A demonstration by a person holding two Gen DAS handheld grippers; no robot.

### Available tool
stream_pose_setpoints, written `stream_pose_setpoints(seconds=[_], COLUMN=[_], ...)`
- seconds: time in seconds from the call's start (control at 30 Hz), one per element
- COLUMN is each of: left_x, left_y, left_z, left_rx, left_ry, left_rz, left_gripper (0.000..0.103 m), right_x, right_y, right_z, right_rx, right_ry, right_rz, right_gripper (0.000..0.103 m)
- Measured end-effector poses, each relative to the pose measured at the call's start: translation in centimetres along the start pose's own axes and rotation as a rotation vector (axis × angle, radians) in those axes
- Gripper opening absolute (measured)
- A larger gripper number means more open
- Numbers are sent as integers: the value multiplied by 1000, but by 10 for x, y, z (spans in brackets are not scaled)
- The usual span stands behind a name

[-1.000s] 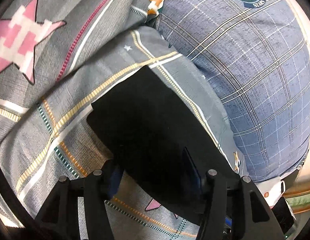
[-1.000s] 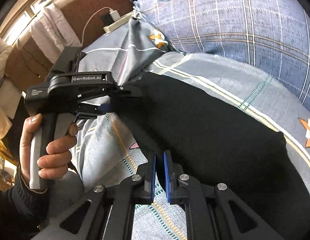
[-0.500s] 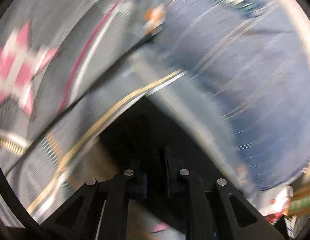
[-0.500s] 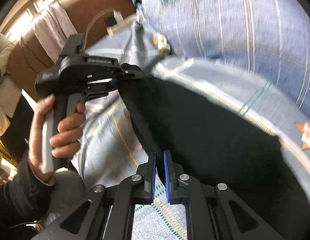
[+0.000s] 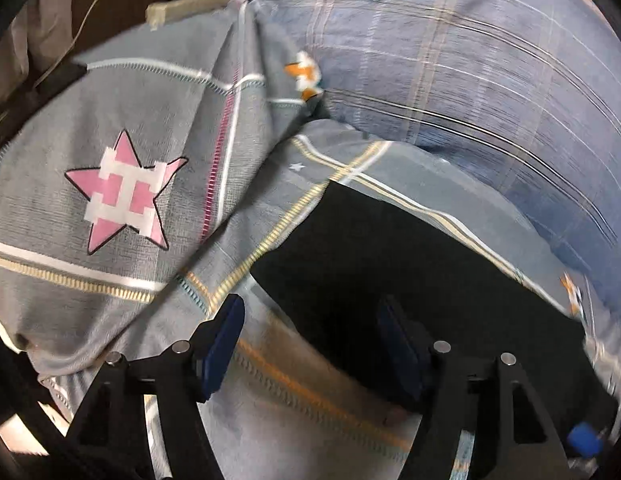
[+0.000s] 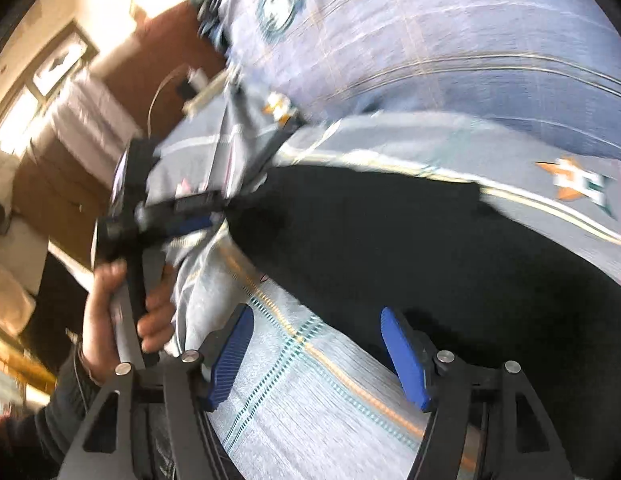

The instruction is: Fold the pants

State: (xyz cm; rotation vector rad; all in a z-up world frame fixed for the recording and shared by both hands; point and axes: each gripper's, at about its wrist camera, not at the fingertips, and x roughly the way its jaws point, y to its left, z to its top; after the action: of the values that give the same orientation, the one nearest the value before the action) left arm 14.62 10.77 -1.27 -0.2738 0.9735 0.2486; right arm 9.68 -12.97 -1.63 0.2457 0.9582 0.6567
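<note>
The black pants (image 5: 410, 264) lie folded flat on a grey patterned bedspread (image 5: 122, 184). In the right wrist view the pants (image 6: 430, 240) spread across the middle and right. My left gripper (image 5: 314, 344) is open and empty, hovering over the pants' near left edge. My right gripper (image 6: 318, 352) is open and empty above the pants' near edge. The left gripper (image 6: 170, 220) also shows in the right wrist view, held in a hand at the pants' left end.
A blue plaid pillow (image 5: 470, 60) lies just beyond the pants. A power strip with a cable (image 5: 186, 4) sits at the bed's far edge by a brown headboard (image 6: 158, 52). A bright window (image 6: 14, 116) is at far left.
Both grippers were shut on the pants half a second ago and now stand open. Both have pulled back a little, and the pants lie flat on the bedspread.
</note>
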Motion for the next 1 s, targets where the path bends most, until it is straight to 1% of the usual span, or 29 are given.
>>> stream_pose_setpoints(seconds=[0.1, 0.17, 0.3, 0.4, 0.5, 0.57, 0.67, 0.73, 0.83, 0.87, 0.93, 0.97, 1.0], left_x=[-24, -34, -45, -56, -70, -83, -97, -105, -113, -114, -115, -117, -120], left_y=[-8, -21, -42, -59, -72, -76, -79, -80, -79, -79, -79, -79, -81], left_z=[-18, -30, -56, -78, -100, -114, -130, -140, -155, -158, -164, -166, -167], left_rx=[40, 95, 184, 252, 314, 333, 360, 368, 382, 387, 387, 388, 393], left_ry=[-44, -61, -49, -40, -43, -41, -56, -71, -78, -74, -64, -62, -63], left_rz=[-94, -134, -189, -200, -195, -214, -236, -246, -239, -230, -218, -213, -205], left_gripper=[70, 70, 70, 70, 70, 70, 70, 70, 70, 70, 70, 70, 70], right_x=[-30, -49, -83, -111, -125, -129, -139, -144, -152, -153, -150, -146, -141], right_y=[-15, -27, -44, -50, -44, -37, -27, -21, -18, -20, -23, -25, -30], right_z=[-13, -25, -51, -72, -93, -105, -124, -127, -131, -133, -139, -140, -141], right_rx=[74, 144, 233, 283, 301, 312, 342, 346, 345, 344, 330, 334, 357], right_ry=[-85, -141, -231, -281, -298, -306, -313, -320, -328, -333, -331, -320, -297], right_rz=[-73, -115, -223, -262, -309, -317, -290, -293, -300, -313, -375, -402, -407], right_gripper=[70, 70, 70, 70, 70, 70, 70, 75, 77, 77, 77, 77, 77])
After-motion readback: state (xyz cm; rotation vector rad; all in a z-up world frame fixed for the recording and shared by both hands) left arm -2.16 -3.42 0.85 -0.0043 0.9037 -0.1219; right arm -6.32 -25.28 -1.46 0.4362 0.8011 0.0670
